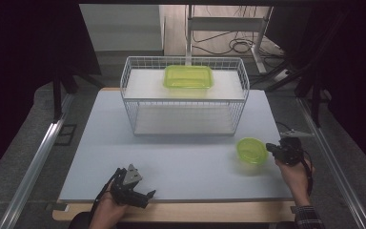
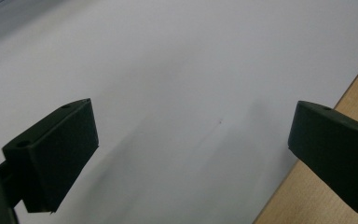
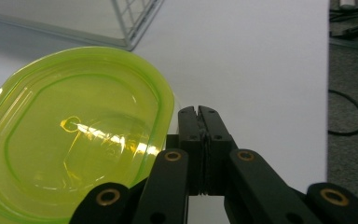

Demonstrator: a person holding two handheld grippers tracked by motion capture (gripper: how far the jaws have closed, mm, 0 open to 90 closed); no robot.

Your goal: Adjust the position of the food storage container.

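wire basket (image 1: pixel 185 102) stands behind the green bowl (image 1: pixel 251 150).

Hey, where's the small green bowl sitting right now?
In the high view the small green bowl sits on the table's right side, just left of the right gripper and in front of the wire basket's right corner.

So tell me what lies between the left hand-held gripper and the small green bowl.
Nothing: in the high view, only bare table separates the left hand-held gripper from the green bowl.
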